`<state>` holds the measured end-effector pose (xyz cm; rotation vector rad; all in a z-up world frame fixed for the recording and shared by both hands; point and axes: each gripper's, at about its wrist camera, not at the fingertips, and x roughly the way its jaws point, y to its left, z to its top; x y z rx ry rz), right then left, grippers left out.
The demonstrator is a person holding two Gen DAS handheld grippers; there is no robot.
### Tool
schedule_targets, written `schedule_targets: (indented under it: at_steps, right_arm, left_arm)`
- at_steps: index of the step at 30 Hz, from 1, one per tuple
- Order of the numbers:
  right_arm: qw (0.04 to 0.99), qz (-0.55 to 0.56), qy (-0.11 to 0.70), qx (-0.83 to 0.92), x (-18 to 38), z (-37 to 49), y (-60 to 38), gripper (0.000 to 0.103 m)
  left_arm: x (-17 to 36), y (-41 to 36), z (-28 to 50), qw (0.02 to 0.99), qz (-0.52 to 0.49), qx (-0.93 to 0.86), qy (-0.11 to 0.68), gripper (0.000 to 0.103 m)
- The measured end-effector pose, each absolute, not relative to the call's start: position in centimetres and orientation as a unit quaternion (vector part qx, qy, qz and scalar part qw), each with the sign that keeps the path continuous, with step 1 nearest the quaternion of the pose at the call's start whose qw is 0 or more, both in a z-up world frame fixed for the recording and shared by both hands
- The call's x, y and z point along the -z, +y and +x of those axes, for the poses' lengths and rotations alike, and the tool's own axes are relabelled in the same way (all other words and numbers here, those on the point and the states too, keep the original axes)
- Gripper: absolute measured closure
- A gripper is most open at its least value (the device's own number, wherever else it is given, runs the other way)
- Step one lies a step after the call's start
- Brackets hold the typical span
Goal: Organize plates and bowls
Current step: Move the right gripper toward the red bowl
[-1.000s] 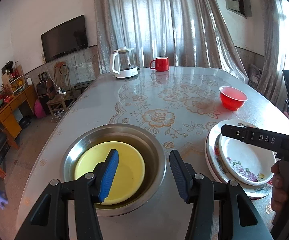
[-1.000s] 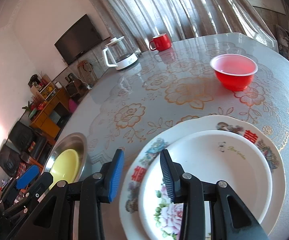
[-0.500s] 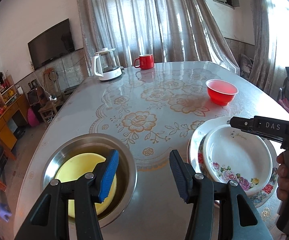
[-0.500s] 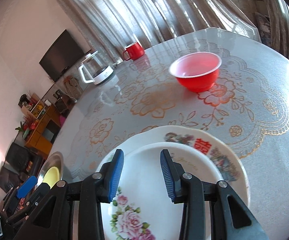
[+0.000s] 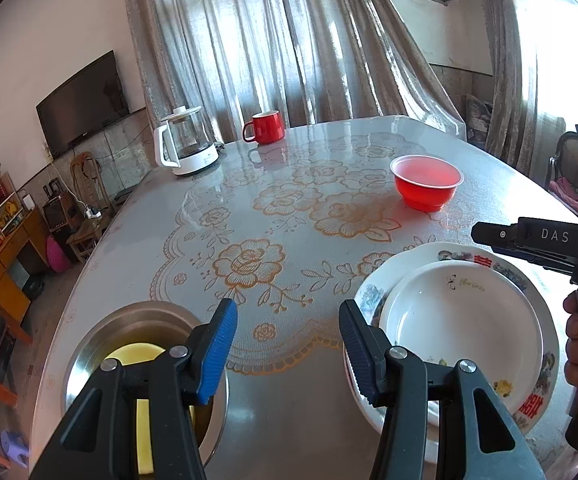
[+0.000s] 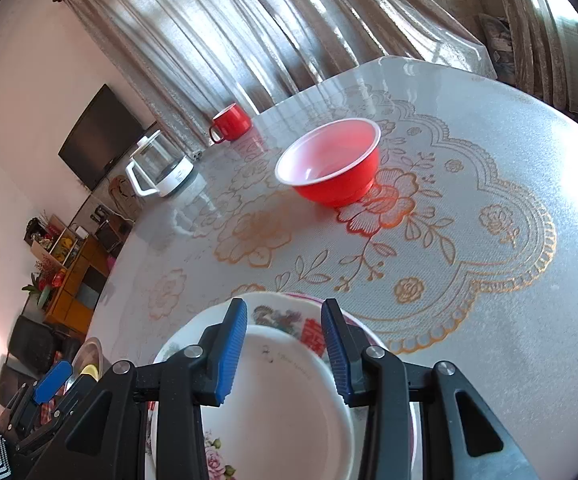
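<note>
Plates (image 5: 465, 320) sit stacked at the near right of the tabletop (image 5: 309, 208), a small white one nested in a wider flowered one, so they already look sorted. At the near left a yellow dish (image 5: 129, 354) lies inside a steel basin (image 5: 89, 344). Only the red bowl (image 6: 331, 162) stands alone, farther out. The right tool (image 6: 285, 344) hovers over the stack's far rim, its blue pads narrowly apart with nothing between them, aimed toward that bowl, probably the next pick. The left tool (image 5: 287, 344) hangs moderately parted and empty above bare cloth between basin and plates.
</note>
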<state>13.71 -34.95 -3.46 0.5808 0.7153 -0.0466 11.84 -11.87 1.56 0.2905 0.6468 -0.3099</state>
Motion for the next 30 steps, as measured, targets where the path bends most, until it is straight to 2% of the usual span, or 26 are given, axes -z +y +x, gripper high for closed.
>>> schedule_targets:
  at_steps: [23,30]
  right_arm:
    - [0.898,0.283,0.333,0.049,2.9,15.6,-39.7,0.065]
    - [0.898,0.282,0.334,0.056,3.0,17.0,-41.1,0.065]
  left_arm:
    - [-0.9,-16.7,14.3,0.915,0.182,0.172,0.315,0.049]
    - [-0.3,-18.3,16.0,0.904,0.186,0.188,0.337,0.049]
